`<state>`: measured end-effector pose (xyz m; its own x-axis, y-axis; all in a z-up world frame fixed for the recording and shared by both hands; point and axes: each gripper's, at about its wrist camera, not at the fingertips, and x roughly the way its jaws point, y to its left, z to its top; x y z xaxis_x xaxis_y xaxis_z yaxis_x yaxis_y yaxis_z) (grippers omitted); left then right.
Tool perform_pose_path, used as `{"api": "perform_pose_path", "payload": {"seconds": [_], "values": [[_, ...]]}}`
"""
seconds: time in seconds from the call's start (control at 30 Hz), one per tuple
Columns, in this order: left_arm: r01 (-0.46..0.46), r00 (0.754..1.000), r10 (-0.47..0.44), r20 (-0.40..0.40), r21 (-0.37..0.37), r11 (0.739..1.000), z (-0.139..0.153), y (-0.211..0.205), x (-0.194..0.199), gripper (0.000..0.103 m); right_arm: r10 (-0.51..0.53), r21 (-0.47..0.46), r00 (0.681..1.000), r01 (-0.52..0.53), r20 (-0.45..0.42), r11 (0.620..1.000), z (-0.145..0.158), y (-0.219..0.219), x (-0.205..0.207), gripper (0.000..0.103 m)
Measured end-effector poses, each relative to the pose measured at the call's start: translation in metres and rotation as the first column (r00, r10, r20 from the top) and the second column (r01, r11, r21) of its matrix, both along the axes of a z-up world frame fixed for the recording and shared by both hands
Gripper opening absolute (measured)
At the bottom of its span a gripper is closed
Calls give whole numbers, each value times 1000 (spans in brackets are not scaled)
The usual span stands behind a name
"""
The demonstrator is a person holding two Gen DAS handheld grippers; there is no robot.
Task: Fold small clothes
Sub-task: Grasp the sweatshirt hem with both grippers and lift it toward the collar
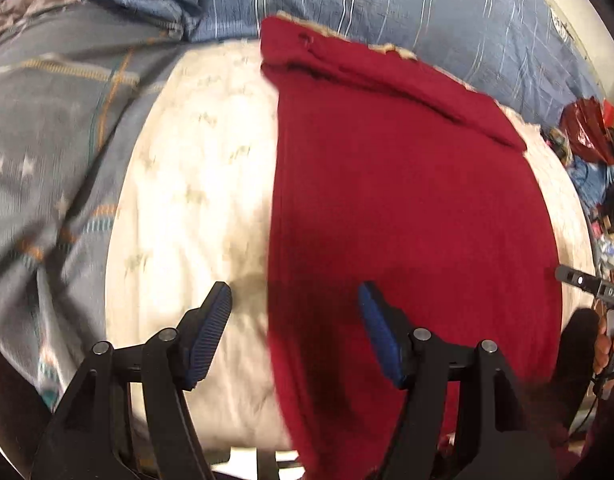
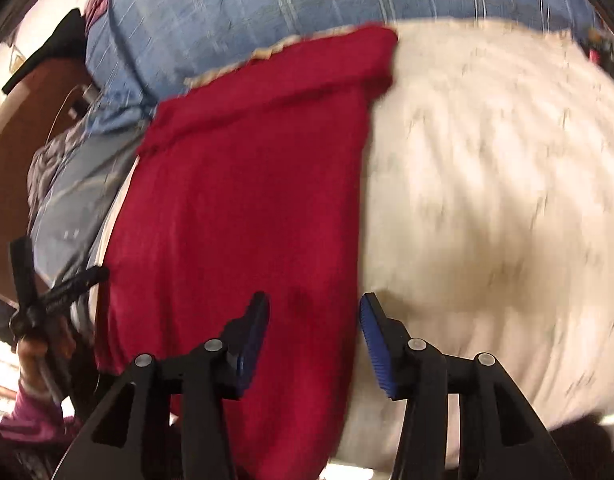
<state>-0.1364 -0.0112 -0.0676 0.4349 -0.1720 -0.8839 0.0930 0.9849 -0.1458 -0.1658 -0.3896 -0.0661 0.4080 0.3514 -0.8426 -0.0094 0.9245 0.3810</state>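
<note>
A dark red garment lies flat and lengthwise on a cream cushion, its far end folded over into a band. In the left wrist view my left gripper is open and empty, hovering over the garment's left edge near its near end. In the right wrist view the same red garment lies on the cream cushion. My right gripper is open and empty, above the garment's right edge. The other hand-held gripper shows at the far right of the left wrist view and at the far left of the right wrist view.
A blue striped pillow lies behind the cushion. A grey patterned blanket lies to the left. Clutter with a red bag sits at the far right. A brown wooden piece of furniture stands at the left.
</note>
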Motion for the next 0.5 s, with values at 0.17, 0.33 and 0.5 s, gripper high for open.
{"api": "perform_pose_path", "payload": {"seconds": [0.17,0.33,0.5], "values": [[41,999,-40,-36,32,999,-7,-3,-27,65,56,46,998,-55,-30,997,-14,7,-33,51],[83,995,-81,-54,35,996,-9,-11,-45,67,86,165,993,-72,-80,984,-22,4,-53,50],[101,990,-104,-93,-41,994,-12,-15,-47,66,138,197,982,-111,-128,974,-33,13,-63,49]]}}
